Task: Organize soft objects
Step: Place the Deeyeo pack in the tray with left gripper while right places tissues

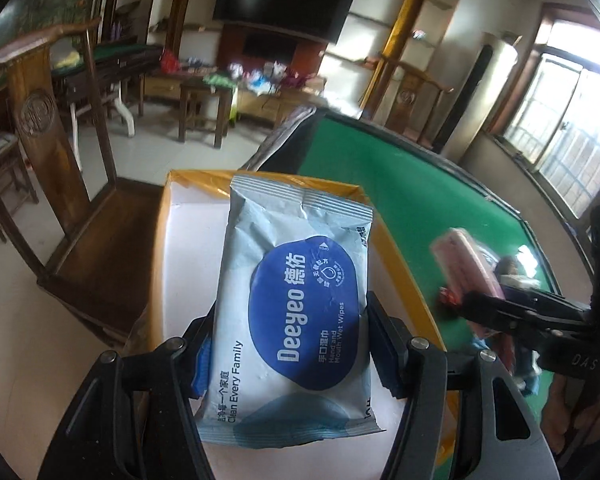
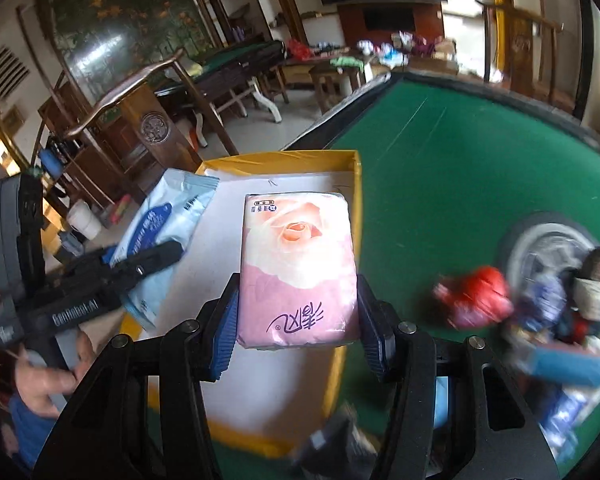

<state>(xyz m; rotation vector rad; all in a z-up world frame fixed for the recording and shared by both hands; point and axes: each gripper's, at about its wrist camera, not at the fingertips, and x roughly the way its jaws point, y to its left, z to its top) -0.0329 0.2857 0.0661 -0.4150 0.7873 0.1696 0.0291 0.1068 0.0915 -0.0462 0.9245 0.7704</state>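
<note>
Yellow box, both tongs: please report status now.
Left tongs shut on wet wipes pack. Right tongs shut on pink tissue pack. Both above yellow box. Nothing blocking.

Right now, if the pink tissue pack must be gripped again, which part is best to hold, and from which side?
Probably across its two long side edges, at the end nearer the right gripper, as now. The pink tissue pack is flat, soft and narrow enough for the jaws, so coming along its length from that end looks safest.
</note>
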